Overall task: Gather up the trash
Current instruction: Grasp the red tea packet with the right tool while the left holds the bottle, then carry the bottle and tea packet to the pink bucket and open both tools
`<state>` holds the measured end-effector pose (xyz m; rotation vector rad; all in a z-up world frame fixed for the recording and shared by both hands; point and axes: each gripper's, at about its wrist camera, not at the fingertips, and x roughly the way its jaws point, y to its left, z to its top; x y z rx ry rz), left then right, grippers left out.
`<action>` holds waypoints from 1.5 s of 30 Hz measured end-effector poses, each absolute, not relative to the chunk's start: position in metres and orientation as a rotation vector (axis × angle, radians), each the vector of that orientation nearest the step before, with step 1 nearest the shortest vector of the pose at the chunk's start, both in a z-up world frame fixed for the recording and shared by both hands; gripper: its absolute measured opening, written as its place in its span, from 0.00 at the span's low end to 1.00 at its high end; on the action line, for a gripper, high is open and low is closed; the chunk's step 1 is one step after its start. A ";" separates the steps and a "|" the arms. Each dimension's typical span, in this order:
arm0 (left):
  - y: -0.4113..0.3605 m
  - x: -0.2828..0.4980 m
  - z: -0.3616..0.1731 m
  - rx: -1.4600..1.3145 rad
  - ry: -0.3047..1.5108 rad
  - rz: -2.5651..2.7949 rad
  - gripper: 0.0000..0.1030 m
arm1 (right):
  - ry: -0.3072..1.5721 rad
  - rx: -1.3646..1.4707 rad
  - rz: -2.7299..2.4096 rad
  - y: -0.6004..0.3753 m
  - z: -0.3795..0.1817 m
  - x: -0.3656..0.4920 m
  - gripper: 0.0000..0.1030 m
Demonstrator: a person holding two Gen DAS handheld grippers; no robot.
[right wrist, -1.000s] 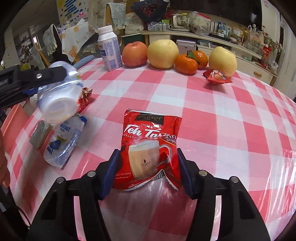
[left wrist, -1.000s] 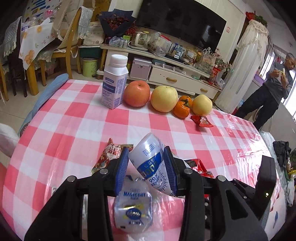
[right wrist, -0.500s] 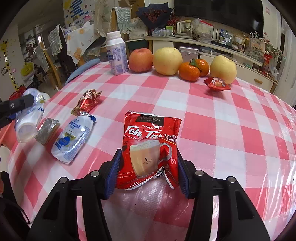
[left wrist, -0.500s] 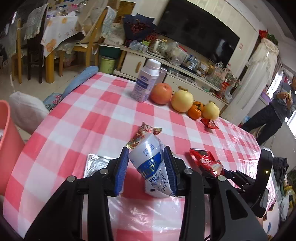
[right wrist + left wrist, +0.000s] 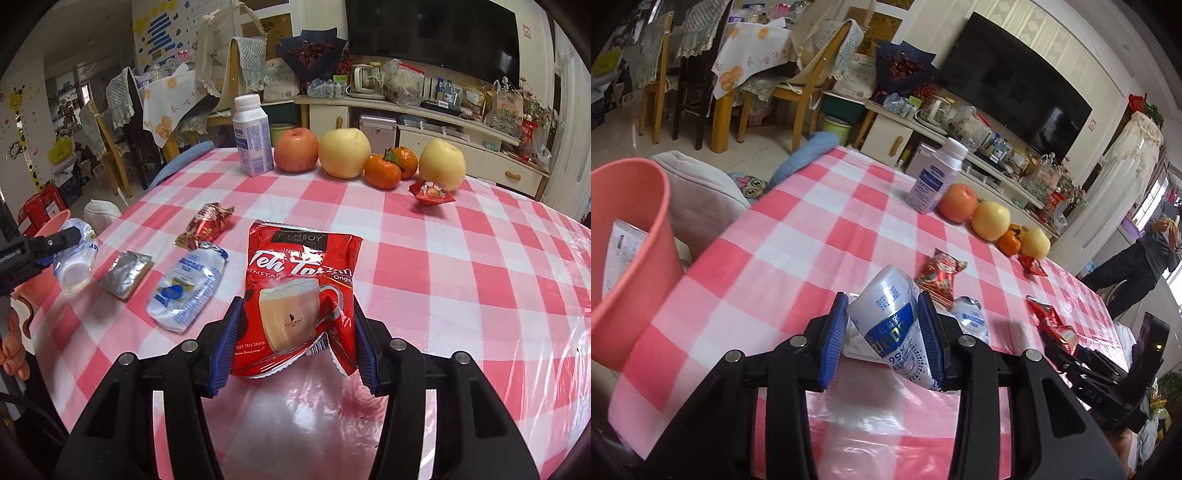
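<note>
Left gripper (image 5: 882, 339) jaws clamp a crushed bottle (image 5: 892, 325); right gripper (image 5: 295, 343) jaws pinch a red sachet (image 5: 299, 295)

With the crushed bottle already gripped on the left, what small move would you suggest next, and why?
Probably carry the left claw further left until it is over the pink plastic bin, then release. Its pads already pinch the crushed clear plastic bottle with the blue label above the checked tablecloth, and the bin stands open beside the table edge.

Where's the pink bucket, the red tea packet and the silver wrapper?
pink bucket (image 5: 639, 236), left wrist view, on its outer wall.
red tea packet (image 5: 295, 280), right wrist view, on the printed cup.
silver wrapper (image 5: 125, 273), right wrist view, on its middle.
</note>
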<state>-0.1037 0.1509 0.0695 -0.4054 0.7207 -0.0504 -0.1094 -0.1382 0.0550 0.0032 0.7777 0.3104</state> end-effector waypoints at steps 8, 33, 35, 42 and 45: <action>0.195 -0.120 0.091 -0.433 0.643 0.031 0.39 | 0.715 0.008 0.379 -0.099 0.092 -0.129 0.54; 0.396 -0.182 0.083 -0.674 0.566 0.442 0.40 | 0.689 -0.133 0.881 0.223 0.162 -0.145 0.54; 0.404 -0.183 0.077 -0.713 0.568 0.445 0.40 | 0.697 -0.133 0.892 0.238 0.156 -0.142 0.56; 0.411 -0.187 0.069 -0.780 0.536 0.433 0.58 | 0.712 -0.046 0.863 0.240 0.145 -0.130 0.84; 0.405 -0.188 0.073 -0.764 0.513 0.430 0.69 | 0.697 -0.033 0.809 0.221 0.144 -0.131 0.88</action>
